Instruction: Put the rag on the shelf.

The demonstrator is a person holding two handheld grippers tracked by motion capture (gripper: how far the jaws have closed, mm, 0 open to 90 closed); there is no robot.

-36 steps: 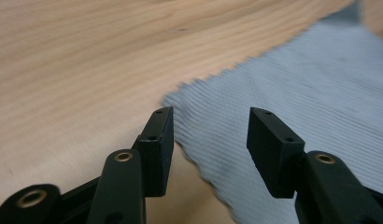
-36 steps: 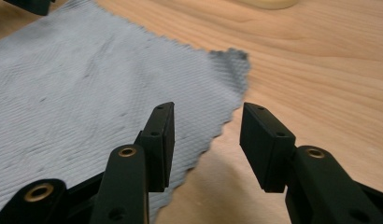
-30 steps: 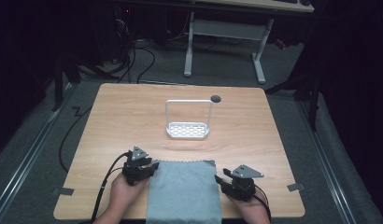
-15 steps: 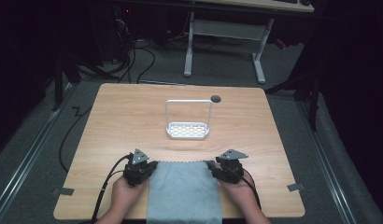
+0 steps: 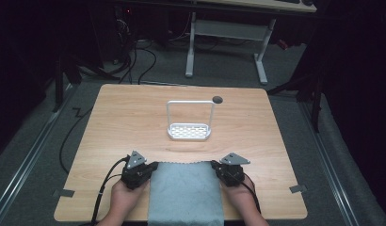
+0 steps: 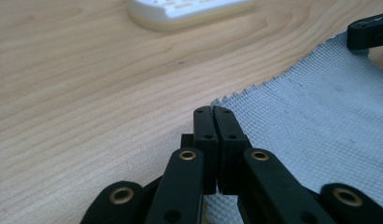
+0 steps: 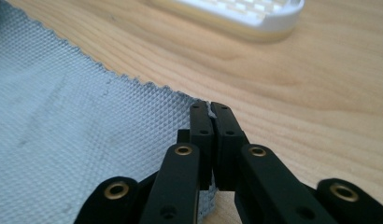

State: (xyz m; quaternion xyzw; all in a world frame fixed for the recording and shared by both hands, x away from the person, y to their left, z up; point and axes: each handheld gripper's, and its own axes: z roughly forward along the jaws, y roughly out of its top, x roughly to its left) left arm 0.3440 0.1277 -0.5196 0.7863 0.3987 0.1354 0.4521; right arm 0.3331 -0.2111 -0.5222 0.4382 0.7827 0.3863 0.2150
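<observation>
A grey woven cloth (image 5: 185, 193) lies flat at the table's near edge, between my two hands. My left gripper (image 5: 152, 166) sits at its far left corner. In the left gripper view the jaws (image 6: 213, 112) are shut, with the zigzag-edged cloth (image 6: 311, 116) pinched between them at that corner. My right gripper (image 5: 214, 166) sits at the far right corner. In the right gripper view it (image 7: 209, 109) is shut on the cloth (image 7: 77, 130), and a bit of fabric shows between the tips. The right gripper's tip (image 6: 369, 35) appears across the cloth.
A white perforated rack (image 5: 189, 132) with a tall wire hoop stands mid-table beyond the cloth; its base (image 6: 189, 9) (image 7: 241, 14) is close ahead of both grippers. A dark round hole (image 5: 217, 99) marks the wooden table (image 5: 276, 141). Cables trail over the near edge.
My right gripper has moved forward and inward from beside the cloth to its far right corner. The left gripper has stayed at the far left corner.
</observation>
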